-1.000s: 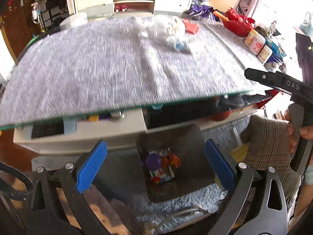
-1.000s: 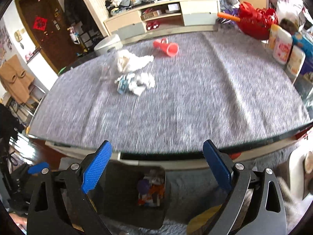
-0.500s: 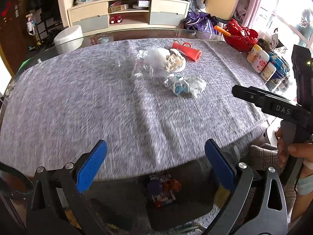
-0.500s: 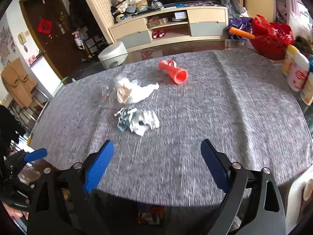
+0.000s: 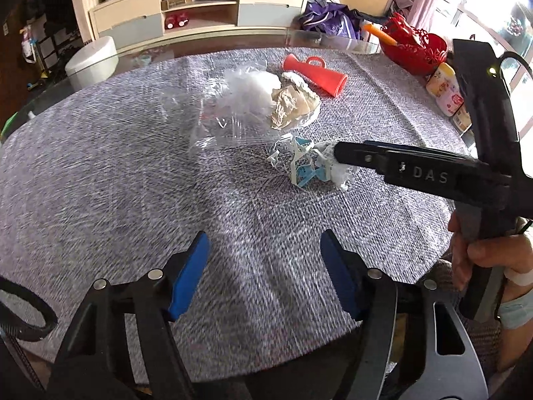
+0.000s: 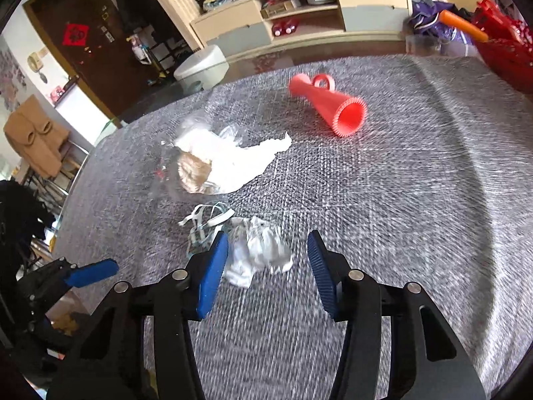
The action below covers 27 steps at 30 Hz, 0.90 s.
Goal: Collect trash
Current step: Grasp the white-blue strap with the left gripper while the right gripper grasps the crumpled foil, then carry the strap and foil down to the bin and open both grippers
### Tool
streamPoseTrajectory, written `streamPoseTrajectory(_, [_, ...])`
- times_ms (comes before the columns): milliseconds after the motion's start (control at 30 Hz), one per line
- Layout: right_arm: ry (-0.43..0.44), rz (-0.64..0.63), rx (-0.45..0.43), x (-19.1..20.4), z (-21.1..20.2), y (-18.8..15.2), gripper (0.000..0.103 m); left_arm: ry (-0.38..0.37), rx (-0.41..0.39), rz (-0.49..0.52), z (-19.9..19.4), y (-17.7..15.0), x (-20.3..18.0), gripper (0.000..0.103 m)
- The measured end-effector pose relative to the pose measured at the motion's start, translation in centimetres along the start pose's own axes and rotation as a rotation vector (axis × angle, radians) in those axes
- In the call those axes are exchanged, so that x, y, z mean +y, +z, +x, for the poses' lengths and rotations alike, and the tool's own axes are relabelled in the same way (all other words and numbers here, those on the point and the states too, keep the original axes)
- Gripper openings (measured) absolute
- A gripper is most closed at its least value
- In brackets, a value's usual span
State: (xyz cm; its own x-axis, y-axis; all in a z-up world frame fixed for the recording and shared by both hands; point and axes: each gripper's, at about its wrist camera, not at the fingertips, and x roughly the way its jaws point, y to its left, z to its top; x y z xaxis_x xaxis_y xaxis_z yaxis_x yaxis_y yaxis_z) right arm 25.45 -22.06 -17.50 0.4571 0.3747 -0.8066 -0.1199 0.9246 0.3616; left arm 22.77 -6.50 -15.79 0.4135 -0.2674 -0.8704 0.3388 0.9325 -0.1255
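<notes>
A crumpled white and blue wrapper (image 6: 256, 250) lies on the grey table mat (image 6: 416, 200); it also shows in the left wrist view (image 5: 306, 166). Behind it lies a wad of clear plastic, white tissue and brown paper (image 6: 213, 166), also in the left wrist view (image 5: 263, 100). My right gripper (image 6: 268, 250) is open, its fingertips either side of the wrapper, just above it. In the left wrist view it reaches in from the right (image 5: 339, 153). My left gripper (image 5: 265, 260) is open and empty over the mat's near part.
A red plastic cone (image 6: 329, 106) lies beyond the trash. A red basket (image 5: 416, 46) and small bottles (image 5: 444, 88) stand at the table's right edge. A TV cabinet (image 5: 200, 3) stands behind the table, and a white stool (image 5: 91, 61) at its far left.
Both grippers have risen from below the table edge, where a bin with trash showed, and moved forward over the mat. The right gripper has come down around the white and blue wrapper.
</notes>
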Motion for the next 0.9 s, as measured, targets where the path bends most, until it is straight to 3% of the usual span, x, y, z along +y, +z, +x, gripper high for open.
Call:
streamPoseTrajectory(33, [0.012, -0.003, 0.009, 0.0, 0.3, 0.0, 0.048, -0.003, 0.003, 0.001, 0.4, 0.2, 0.0, 0.064])
streamPoseTrajectory(67, [0.022, -0.007, 0.011, 0.0, 0.4, 0.1, 0.035, -0.005, 0.006, 0.001, 0.7, 0.4, 0.0, 0.063])
streamPoseTrajectory(133, [0.047, -0.011, 0.01, 0.1, 0.3, 0.1, 0.027, -0.01, 0.01, -0.001, 1.2, 0.8, 0.2, 0.061])
streamPoseTrajectory(600, [-0.035, -0.052, -0.017, -2.1, -3.7, -0.1, 0.025, -0.071, 0.008, -0.026, 4.6, 4.7, -2.3, 0.046])
streamPoseTrajectory(833, [-0.003, -0.063, -0.021, -2.9, -5.2, -0.9, 0.025, -0.054, 0.025, -0.037, 5.4, 4.6, -3.0, 0.01])
streamPoseTrajectory(900, [0.008, -0.064, -0.026, -2.8, -5.9, -1.3, 0.025, -0.041, 0.024, -0.038, 4.9, 4.3, -3.0, 0.008])
